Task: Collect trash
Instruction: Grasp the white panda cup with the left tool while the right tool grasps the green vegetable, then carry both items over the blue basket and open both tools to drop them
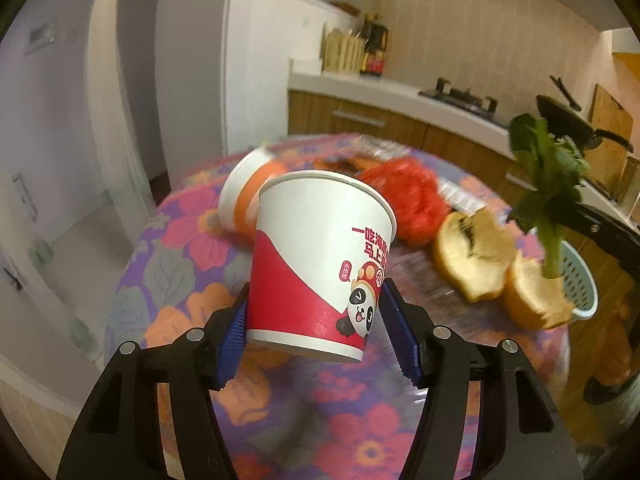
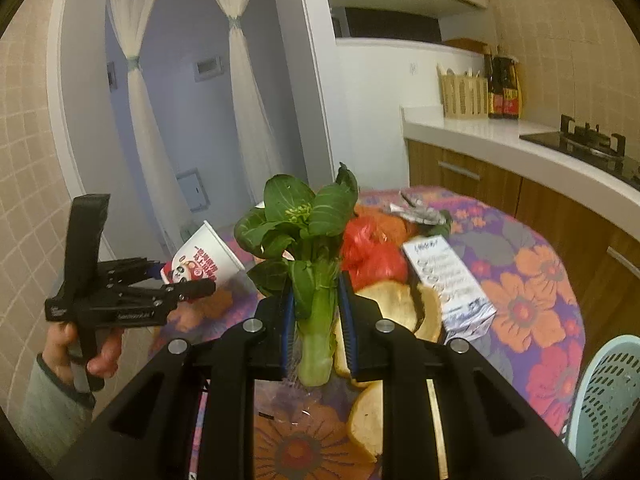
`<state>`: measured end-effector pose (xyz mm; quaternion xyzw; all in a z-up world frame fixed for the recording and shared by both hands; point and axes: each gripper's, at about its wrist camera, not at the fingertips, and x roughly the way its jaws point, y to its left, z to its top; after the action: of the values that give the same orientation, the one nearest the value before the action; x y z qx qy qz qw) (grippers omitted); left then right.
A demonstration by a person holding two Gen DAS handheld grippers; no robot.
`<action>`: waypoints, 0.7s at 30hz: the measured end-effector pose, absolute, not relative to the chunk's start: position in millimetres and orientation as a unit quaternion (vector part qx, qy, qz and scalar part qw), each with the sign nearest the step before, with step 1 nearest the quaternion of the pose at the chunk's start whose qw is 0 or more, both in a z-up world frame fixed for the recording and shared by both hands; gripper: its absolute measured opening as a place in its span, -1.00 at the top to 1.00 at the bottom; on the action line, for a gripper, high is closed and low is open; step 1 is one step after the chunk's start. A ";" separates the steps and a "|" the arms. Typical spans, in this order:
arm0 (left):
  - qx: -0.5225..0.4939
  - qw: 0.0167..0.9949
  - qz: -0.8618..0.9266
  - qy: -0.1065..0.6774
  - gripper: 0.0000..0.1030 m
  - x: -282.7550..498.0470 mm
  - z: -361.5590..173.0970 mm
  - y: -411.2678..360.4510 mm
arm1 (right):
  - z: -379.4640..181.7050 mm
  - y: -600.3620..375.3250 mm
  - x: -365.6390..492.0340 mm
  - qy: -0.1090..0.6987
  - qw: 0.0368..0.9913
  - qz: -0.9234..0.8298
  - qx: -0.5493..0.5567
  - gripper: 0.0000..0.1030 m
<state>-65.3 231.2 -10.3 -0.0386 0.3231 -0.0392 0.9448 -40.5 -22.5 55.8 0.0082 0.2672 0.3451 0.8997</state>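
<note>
The right gripper (image 2: 314, 312) is closed on the pale stalk of a leafy green (image 2: 304, 240), long axis upright, leaves above the fingers. The left gripper (image 1: 314, 328) clamps the base of a paper cup (image 1: 320, 256), mouth tilted away from it. The mesh basket (image 2: 604, 396) sits low and to the right of the right gripper — the nearer arm, by this judgement; from the left gripper it lies further right, past the peels (image 1: 472, 256). More litter lies ahead on the table (image 1: 180, 264).

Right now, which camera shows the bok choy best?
The right wrist view: the bok choy stands upright between the right gripper pads, stem to leaves. The left wrist view shows it blurred, at the right edge.
</note>
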 end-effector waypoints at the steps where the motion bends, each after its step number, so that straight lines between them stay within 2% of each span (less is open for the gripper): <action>1: -0.031 0.948 -0.045 0.315 -0.15 -66.9 -0.8 220.3 | 59.8 -27.1 -40.9 0.264 0.902 0.343 0.011 0.66; 12: -0.008 0.953 -0.149 0.264 -0.15 -36.9 47.7 93.2 | 83.9 -155.8 -35.9 0.234 0.943 0.231 0.056 0.66; 16: -0.003 0.942 -0.209 0.262 -0.15 -14.4 45.3 22.1 | 72.6 -221.6 -30.5 0.249 0.953 0.160 0.072 0.66; 21: 0.012 0.922 -0.251 0.296 -0.15 13.4 32.7 -69.2 | 36.2 -290.3 -19.7 0.300 0.945 0.087 0.100 0.66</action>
<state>13.4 -69.2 32.7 0.0119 0.2958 -0.2512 0.9216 -19.7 -290.3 36.2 0.0999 0.2998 0.0867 0.9448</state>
